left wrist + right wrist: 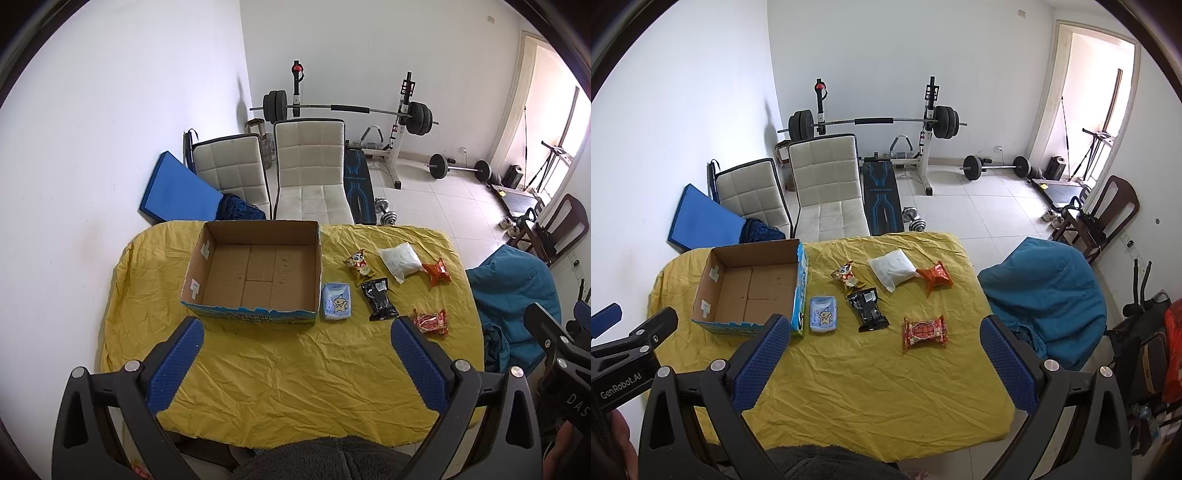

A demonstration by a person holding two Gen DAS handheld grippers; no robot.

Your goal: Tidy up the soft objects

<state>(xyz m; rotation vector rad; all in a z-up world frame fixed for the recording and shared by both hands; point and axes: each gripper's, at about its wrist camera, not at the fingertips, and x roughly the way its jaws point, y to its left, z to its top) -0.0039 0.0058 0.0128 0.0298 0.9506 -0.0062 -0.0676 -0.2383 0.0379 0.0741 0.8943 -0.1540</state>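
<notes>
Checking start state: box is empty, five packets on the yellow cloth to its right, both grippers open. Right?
Not quite: six packets lie on the yellow cloth beside the empty box, not five, as the right wrist view shows. Left gripper and right gripper are open.

We saw a crumpled matt yellow cloth (295, 369) over the worktop, a matt corrugated cardboard box (258, 273), glossy plastic snack packets (925, 331), and knobbly blue gripper pads (177, 365).

Near cloth (295, 369) bare, free passage; cardboard box (255, 269) walls block left.
</notes>
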